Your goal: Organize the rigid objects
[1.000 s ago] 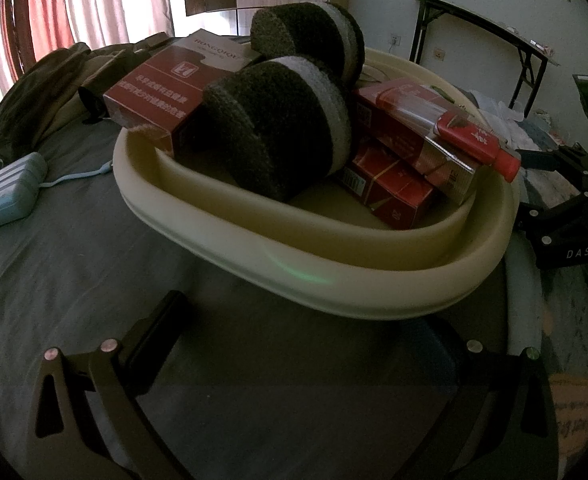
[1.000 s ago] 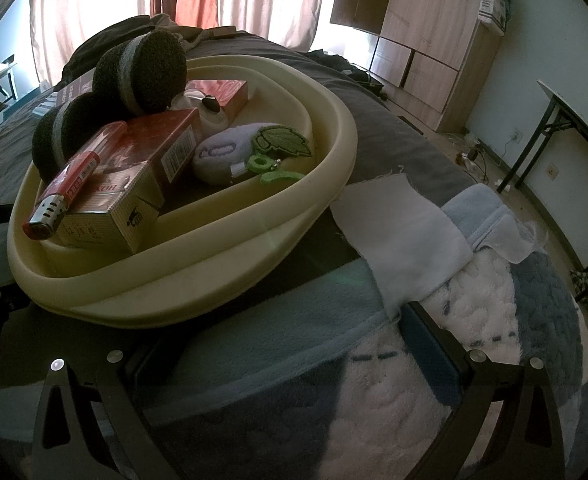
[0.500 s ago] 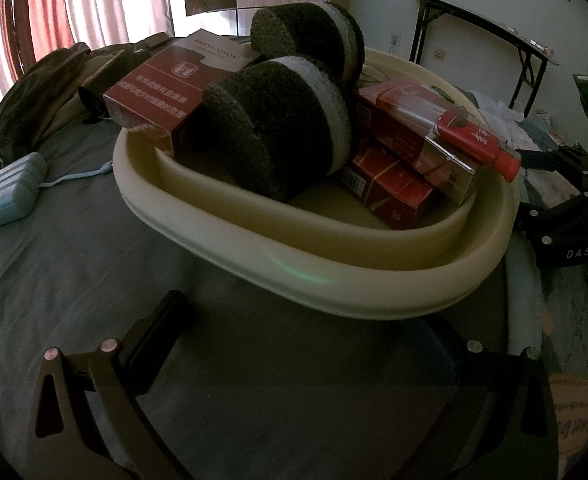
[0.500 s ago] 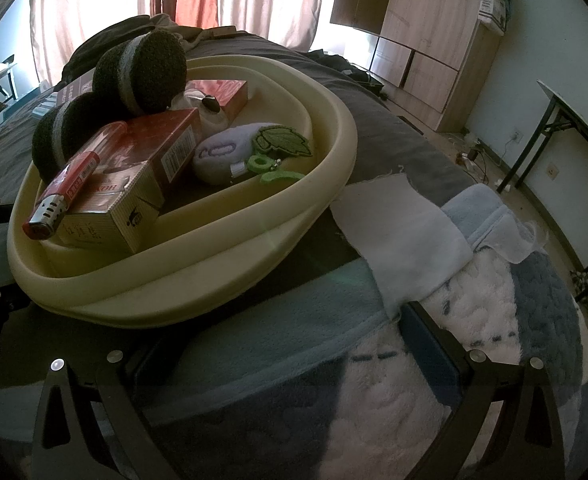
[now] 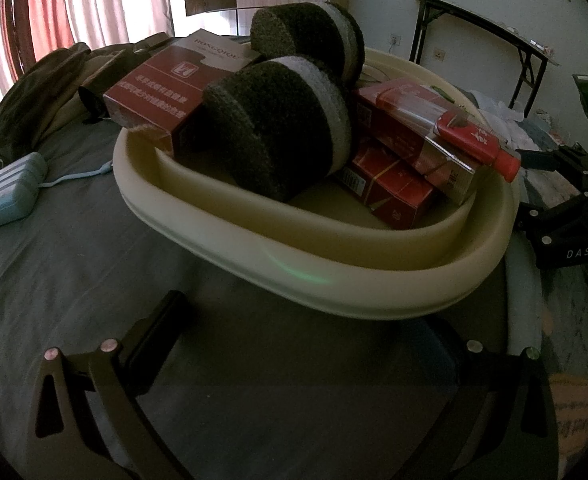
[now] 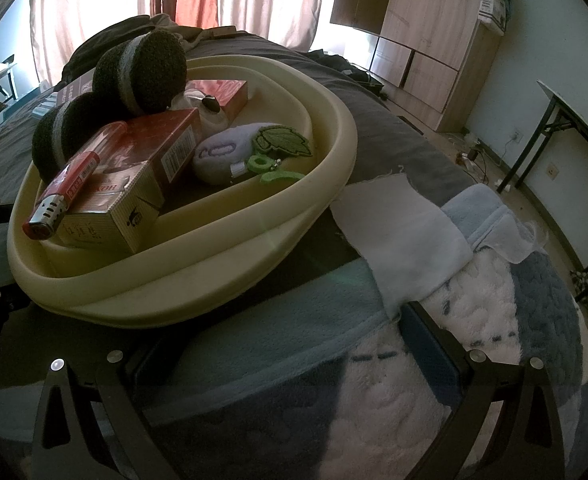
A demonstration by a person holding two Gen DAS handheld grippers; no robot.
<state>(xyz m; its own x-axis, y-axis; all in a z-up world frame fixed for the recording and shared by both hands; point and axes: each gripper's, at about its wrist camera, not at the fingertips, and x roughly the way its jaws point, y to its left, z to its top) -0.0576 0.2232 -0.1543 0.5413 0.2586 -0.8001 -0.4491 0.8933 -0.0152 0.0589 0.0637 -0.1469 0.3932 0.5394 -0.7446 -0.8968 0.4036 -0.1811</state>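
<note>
We see a cream basin (image 5: 374,292) sitting on the bed (image 5: 74,264), loaded with rigid stuff: two dark scrub pads (image 5: 278,128), a large red carton (image 5: 162,80) leaning over the far-left rim, stacked red cigarette packs (image 5: 390,192) and a red lighter (image 5: 474,144) lying on top of the upper pack. From the right wrist view there is also a plush pouch with a green leaf (image 6: 250,148) in the far part of the basin, plus a white cloth (image 6: 394,232) just right of the rim on the fluffy blanket (image 6: 454,360).

Left hand-held gripper (image 5: 306,344) is spread wide, empty, low over the dark sheet just near the basin's near wall. Right hand-held gripper (image 6: 294,344) is also wide and empty, near the rim on the blanket side. Neither touches anything.

Risks as we judge them:
- The lighter rests loose on a tilted pack; any nudge of the basin likely rolls it off.
- The pile is top-heavy. The upper scrub pad and the carton overhang the rim, so lifting or tilting the basin could spill them onto the bed.
- The bed is soft, so pushing on one rim could tip the basin.
- The rim looks thick and rounded; a pinch there may slip.
- A blue case (image 5: 10,192) with cord lies far left on the bed, easy to miss.
</note>
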